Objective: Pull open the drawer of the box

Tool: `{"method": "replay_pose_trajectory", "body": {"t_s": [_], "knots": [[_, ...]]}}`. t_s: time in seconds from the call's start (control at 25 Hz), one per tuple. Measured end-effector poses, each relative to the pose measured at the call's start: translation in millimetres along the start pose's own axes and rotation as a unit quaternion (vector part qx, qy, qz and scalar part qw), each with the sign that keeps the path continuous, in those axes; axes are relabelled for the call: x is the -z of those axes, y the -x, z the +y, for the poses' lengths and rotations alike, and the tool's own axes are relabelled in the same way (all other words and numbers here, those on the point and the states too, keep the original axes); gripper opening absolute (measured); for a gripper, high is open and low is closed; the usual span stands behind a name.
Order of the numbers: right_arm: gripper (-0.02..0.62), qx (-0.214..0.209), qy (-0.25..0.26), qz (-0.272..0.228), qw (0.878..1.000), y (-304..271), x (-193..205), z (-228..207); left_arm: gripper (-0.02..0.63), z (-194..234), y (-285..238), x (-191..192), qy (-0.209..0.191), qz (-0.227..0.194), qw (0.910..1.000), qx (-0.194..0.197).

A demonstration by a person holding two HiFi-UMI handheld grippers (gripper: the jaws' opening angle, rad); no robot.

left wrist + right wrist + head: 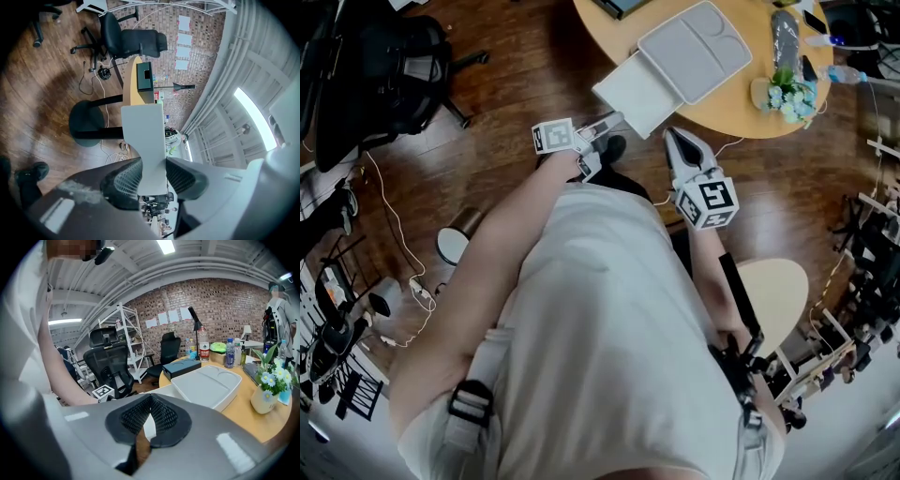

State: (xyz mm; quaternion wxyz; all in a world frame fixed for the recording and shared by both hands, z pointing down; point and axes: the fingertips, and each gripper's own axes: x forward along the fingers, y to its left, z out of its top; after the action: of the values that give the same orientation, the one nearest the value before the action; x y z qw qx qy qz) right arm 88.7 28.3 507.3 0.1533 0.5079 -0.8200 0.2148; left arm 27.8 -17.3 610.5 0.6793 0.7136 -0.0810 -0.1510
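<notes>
A flat grey box [694, 49] lies on the round wooden table [741, 108], and its white drawer [637, 92] sticks out over the table's edge toward me. My left gripper [602, 127] is at the drawer's near corner. In the left gripper view both pads press on the drawer's pale panel [143, 136], so the left gripper [153, 176] is shut on it. My right gripper [680, 145] hangs just right of the drawer, off the table. In the right gripper view its pads [149, 414] meet with nothing between them, and the box [206, 385] lies ahead.
A vase of flowers [783, 94], bottles [228, 352] and a dark case [183, 367] stand on the table. A black office chair [384, 66] is at the far left. Cables and a round bin [455, 239] lie on the floor; a round stool [773, 291] is at my right.
</notes>
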Motion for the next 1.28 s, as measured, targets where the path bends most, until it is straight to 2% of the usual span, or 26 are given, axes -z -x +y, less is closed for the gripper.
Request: {"method": "replay_pose_trajectory", "body": {"t_s": [0.16, 0.28, 0.32, 0.4, 0.44, 0.56, 0.72, 0.84, 1.0, 1.12, 1.2, 1.28], "knots": [[0.006, 0.006, 0.001, -0.001, 1.000, 5.5, 2.1, 10.8, 0.167, 7.8, 16.3, 4.8, -0.005, 0.004, 0.9997, -0.025], [0.006, 0.010, 0.000, 0.000, 1.000, 9.6, 5.1, 16.3, 0.167, 25.0, 32.0, 6.2, -0.038, 0.018, 0.9955, -0.086], [0.008, 0.012, -0.001, 0.001, 1.000, 10.7, 6.5, 18.3, 0.167, 25.1, 35.6, 5.9, -0.050, 0.023, 0.9941, -0.094], [0.008, 0.015, -0.001, 0.002, 1.000, 12.6, 9.2, 22.5, 0.167, 13.7, 31.6, 9.0, -0.030, 0.017, 0.9982, -0.050], [0.006, 0.016, -0.001, 0.002, 1.000, 13.4, 10.5, 24.2, 0.167, 15.3, 31.4, 10.3, -0.020, 0.013, 0.9988, -0.043], [0.006, 0.023, -0.002, 0.001, 1.000, 16.4, 14.0, 25.9, 0.167, 29.3, 39.4, 9.0, -0.039, 0.020, 0.9957, -0.082], [0.008, 0.033, -0.002, 0.001, 0.999, 21.6, 15.2, 28.5, 0.172, 24.4, 36.2, 11.4, -0.024, 0.022, 0.9976, -0.061], [0.008, 0.034, -0.001, 0.003, 0.999, 21.7, 16.2, 33.6, 0.176, 25.5, 41.7, 7.2, -0.056, 0.035, 0.9943, -0.084], [0.008, 0.035, -0.001, -0.001, 0.999, 22.4, 14.1, 38.0, 0.176, 20.6, 42.2, 12.8, -0.055, 0.040, 0.9944, -0.081], [0.006, 0.032, 0.002, -0.006, 0.999, 16.6, 10.0, 43.3, 0.172, 17.1, 60.2, 2.3, -0.086, 0.045, 0.9894, -0.108], [0.008, 0.028, 0.007, -0.006, 1.000, 11.6, 10.0, 47.4, 0.165, 14.1, 71.3, 1.5, -0.090, 0.045, 0.9899, -0.099], [0.008, 0.024, 0.011, -0.008, 1.000, 10.3, 11.5, 52.1, 0.153, 13.4, 85.6, 6.4, -0.119, 0.061, 0.9854, -0.106]]}}
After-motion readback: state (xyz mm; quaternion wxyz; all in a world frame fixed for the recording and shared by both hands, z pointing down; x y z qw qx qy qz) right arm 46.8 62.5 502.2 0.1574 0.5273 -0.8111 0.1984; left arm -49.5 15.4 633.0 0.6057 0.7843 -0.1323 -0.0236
